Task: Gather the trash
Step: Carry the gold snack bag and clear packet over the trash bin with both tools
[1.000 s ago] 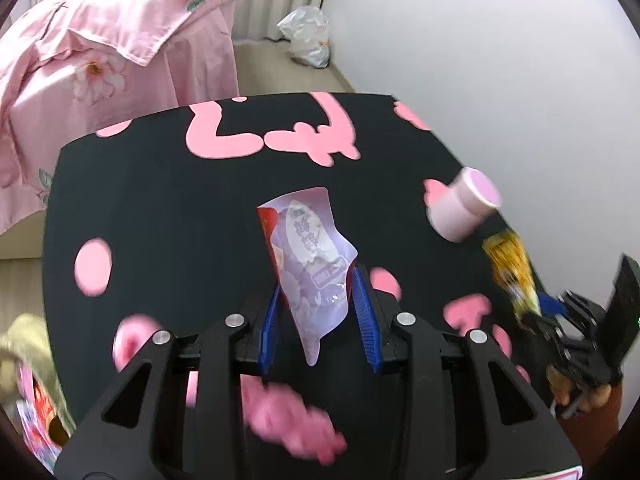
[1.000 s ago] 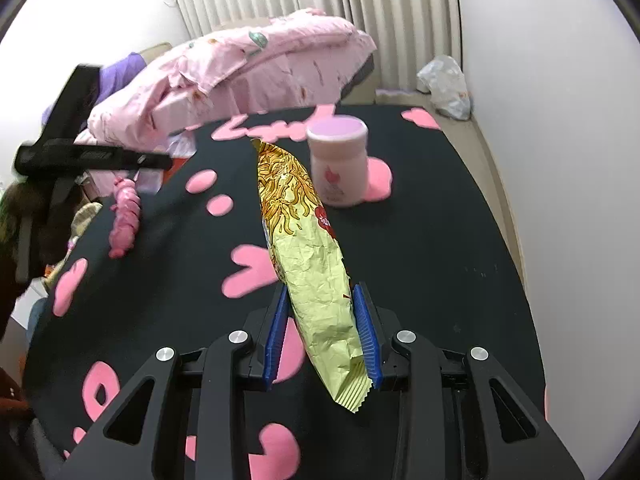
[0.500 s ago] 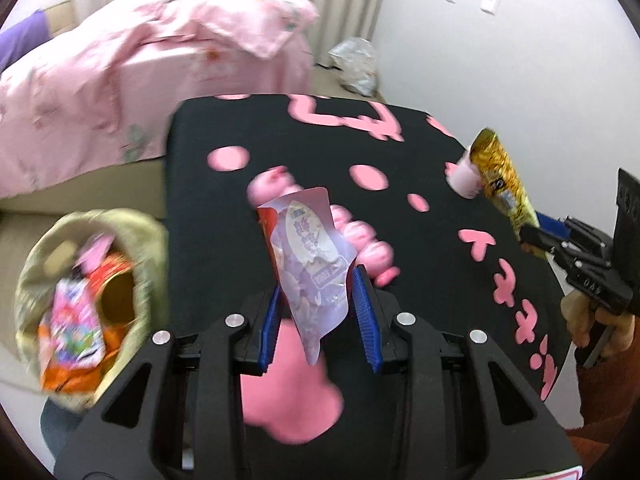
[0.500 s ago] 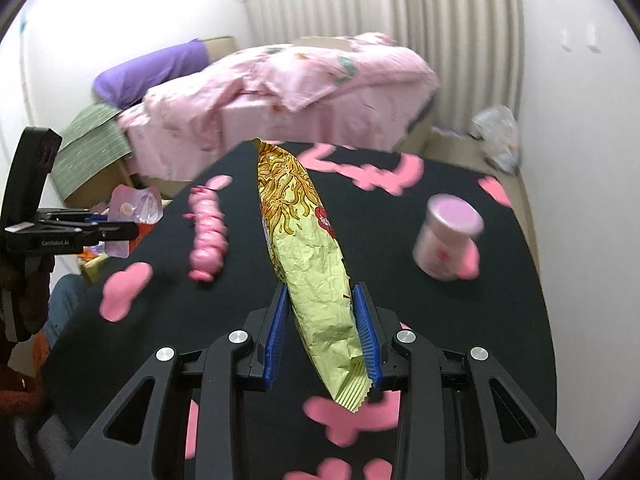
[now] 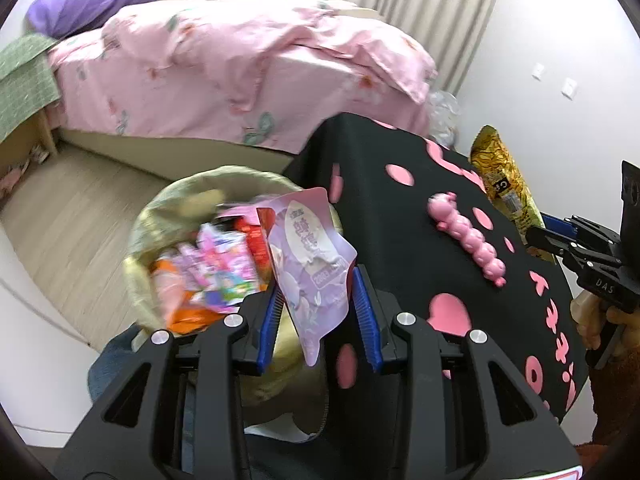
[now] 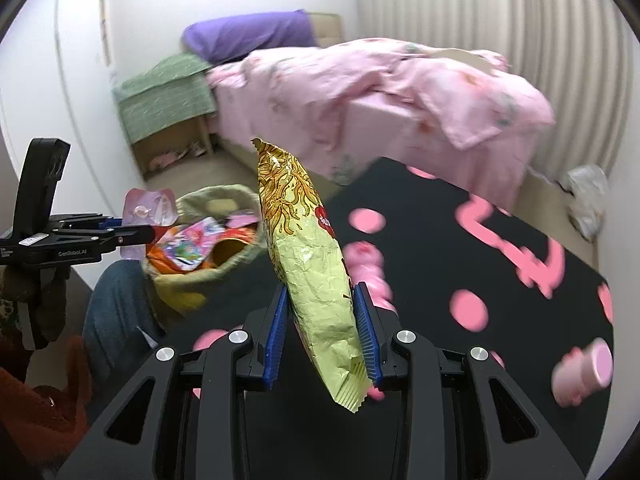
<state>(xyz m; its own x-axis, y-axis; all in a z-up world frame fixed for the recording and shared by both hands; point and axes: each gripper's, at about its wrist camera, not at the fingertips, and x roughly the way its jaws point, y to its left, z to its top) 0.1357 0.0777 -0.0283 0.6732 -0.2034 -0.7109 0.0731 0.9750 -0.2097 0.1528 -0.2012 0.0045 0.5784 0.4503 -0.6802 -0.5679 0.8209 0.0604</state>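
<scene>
only right wrist view shows pink jar [image 6: 584, 376] (tipped on black table [image 6: 500, 280])

Purple wrapper [image 5: 310, 256] between left gripper [image 5: 318, 312] fingers [image 5: 362, 312]

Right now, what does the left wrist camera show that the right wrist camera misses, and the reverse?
Only the left wrist view shows the pink segmented caterpillar toy clearly. Only the right wrist view shows the pink lidded jar on its side. Both show the left gripper clamping the crumpled purple pouch, the right gripper clamping the gold crinkled snack bag, the woven trash basket and the black pink-patterned table.
</scene>
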